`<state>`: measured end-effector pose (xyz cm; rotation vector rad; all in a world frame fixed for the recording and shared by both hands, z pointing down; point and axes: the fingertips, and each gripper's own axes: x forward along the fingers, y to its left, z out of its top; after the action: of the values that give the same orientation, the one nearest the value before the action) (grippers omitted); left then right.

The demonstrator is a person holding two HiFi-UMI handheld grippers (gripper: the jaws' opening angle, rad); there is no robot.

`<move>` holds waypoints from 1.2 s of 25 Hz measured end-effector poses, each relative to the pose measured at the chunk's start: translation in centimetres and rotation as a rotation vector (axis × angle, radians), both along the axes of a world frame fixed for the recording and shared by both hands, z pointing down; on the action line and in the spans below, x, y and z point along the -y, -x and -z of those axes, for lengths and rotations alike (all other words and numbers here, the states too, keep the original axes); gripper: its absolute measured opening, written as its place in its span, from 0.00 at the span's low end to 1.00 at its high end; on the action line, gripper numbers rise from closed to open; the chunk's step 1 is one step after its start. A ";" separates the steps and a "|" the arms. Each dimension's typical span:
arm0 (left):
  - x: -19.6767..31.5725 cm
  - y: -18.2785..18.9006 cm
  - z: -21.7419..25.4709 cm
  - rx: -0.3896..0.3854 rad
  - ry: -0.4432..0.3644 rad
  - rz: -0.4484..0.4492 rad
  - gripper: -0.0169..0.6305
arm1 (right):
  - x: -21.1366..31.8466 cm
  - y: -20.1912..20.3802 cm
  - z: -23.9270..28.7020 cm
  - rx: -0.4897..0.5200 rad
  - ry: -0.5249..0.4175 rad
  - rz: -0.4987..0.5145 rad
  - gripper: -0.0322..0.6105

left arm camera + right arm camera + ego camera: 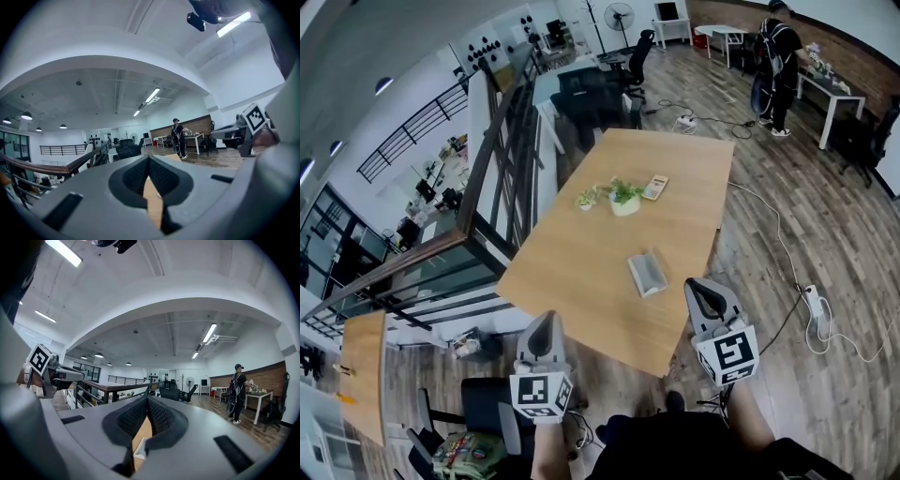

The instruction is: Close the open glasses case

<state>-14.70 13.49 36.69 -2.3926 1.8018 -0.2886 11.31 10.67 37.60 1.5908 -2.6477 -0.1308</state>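
Observation:
The open grey glasses case [647, 273] lies on the wooden table [581, 262], near its front right corner, with its hollow facing up. My left gripper [546, 323] hovers at the table's near edge, left of the case, its jaws closed with nothing in them. My right gripper [705, 286] sits just right of the case, off the table's edge, and is also shut and empty. In the right gripper view, a pale piece of the case [140, 448] shows through the gap below the closed tips [148, 399]. The left gripper view shows only table wood [152, 201] under its tips [149, 158].
A potted plant [625, 199], a smaller plant [587, 199] and a calculator-like object [655, 187] stand at the table's middle. A railing [487, 178] runs along the left. A person [778, 66] stands far off by white desks. Cables and a power strip [814, 302] lie on the floor at right.

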 end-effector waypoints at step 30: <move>6.6 -4.0 -0.8 0.035 0.023 -0.118 0.03 | 2.7 -4.2 -2.1 0.001 0.091 -0.100 0.07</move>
<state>-10.71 6.86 37.48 -2.4816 1.6441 -0.3372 15.46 7.93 39.67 1.6898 -2.5293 -0.0054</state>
